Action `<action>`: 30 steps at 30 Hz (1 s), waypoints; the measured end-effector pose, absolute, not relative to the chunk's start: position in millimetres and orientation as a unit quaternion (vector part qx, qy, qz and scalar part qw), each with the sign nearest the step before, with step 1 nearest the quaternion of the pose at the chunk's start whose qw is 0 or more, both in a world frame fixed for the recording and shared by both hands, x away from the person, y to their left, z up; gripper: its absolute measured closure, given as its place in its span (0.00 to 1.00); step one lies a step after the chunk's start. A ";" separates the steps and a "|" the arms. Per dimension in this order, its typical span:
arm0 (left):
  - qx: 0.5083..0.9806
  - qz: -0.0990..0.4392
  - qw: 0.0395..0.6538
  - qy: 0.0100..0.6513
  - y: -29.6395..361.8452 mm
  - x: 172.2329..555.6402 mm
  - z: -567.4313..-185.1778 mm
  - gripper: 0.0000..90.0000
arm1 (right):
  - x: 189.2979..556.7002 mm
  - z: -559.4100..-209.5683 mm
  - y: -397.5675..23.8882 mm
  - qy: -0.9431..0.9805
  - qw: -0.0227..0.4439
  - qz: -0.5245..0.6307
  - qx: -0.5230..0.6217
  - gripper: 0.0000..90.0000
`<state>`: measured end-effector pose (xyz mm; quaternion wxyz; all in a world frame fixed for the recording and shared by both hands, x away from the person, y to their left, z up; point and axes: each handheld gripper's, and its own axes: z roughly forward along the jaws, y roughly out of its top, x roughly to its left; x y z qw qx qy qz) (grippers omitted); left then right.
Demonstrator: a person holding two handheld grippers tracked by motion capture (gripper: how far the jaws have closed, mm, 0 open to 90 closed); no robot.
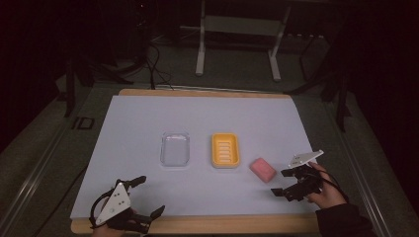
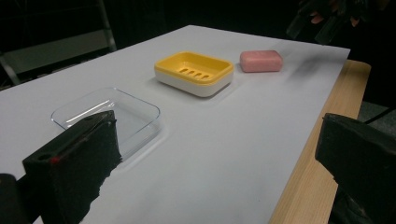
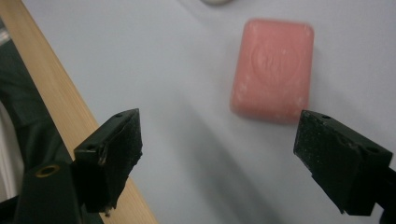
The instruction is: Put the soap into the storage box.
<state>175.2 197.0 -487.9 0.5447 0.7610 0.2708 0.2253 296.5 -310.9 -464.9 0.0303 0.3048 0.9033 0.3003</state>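
Three things stand in a row across the middle of the white sheet: a clear tray at left, a yellow soap dish beside it, and a pink soap bar at right. Narrow gaps separate them. The far half, the left margin and the near strip lie free for passing.

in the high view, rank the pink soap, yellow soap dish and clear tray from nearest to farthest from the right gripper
1. pink soap, just left of the right gripper, apart from its open jaws.
2. yellow soap dish, next leftward, near the middle of the white mat.
3. clear tray, farthest, left of the dish.
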 end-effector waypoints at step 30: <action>0.762 0.224 0.544 0.270 196.7 175.4 -488.1 0.00 | 311.7 -461.6 -305.7 0.922 -0.028 0.061 0.381 0.16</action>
